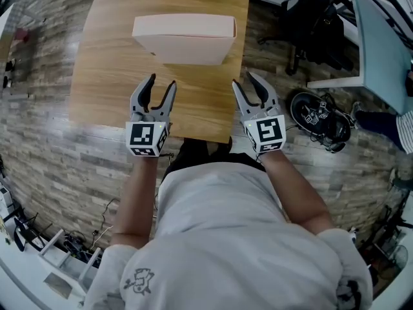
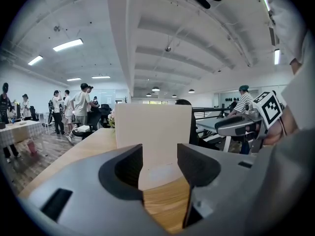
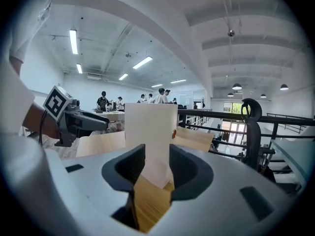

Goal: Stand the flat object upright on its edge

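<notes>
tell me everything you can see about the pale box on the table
The box is a plain, pale cream rectangular carton, flat and closed, cardboard by the look, with no print visible. It stands upright on one edge on the wooden table, its broad face turned toward the person. Only the table touches it: the left tongs and the right tongs are both open and short of it, with bare wood between them and the box.

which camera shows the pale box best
The head view: the whole box shows, top edge and front face, standing on the table. The left gripper view shows its broad face upright, with the bottom edge cut off by the jaws. The right gripper view shows it at an angle, lower part likewise hidden.
</notes>
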Available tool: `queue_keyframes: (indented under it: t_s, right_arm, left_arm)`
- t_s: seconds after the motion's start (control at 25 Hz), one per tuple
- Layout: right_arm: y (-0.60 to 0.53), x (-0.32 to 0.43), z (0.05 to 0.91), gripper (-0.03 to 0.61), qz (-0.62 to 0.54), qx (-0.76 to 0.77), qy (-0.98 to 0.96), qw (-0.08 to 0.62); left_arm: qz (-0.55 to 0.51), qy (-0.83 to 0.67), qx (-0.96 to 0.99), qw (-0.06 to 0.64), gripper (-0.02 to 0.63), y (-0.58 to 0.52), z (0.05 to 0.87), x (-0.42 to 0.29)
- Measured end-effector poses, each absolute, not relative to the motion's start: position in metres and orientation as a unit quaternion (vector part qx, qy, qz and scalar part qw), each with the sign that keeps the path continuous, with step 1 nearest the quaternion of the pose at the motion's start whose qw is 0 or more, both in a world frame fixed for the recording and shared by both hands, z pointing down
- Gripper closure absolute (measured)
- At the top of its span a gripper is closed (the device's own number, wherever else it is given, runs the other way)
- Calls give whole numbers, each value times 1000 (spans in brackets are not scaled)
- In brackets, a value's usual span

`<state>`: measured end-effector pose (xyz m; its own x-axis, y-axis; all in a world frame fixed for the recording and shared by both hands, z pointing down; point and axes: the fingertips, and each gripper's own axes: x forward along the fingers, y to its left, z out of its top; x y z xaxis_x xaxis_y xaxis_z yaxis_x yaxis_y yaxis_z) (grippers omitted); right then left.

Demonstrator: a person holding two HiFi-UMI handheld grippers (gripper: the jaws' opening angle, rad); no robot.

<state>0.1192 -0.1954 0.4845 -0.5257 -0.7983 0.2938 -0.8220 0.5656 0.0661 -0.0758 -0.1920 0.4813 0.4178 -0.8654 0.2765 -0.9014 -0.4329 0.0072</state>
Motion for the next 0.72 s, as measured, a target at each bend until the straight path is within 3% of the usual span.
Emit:
queue_keyframes:
  t_s: [0.44, 0.6, 0.72]
  right_arm:
    - [-132, 138, 427, 566, 3, 434, -895, 101]
    - [-109, 143, 410, 574, -3, 417, -904, 93]
    - [-97, 141, 397, 574, -7, 402, -911, 91]
  left_arm:
    - [79, -532, 842, 46, 542, -124, 425, -23]
    - [75, -534, 841, 40, 602, -96, 411, -13]
    - [71, -538, 838, 49, 607, -79, 401, -15]
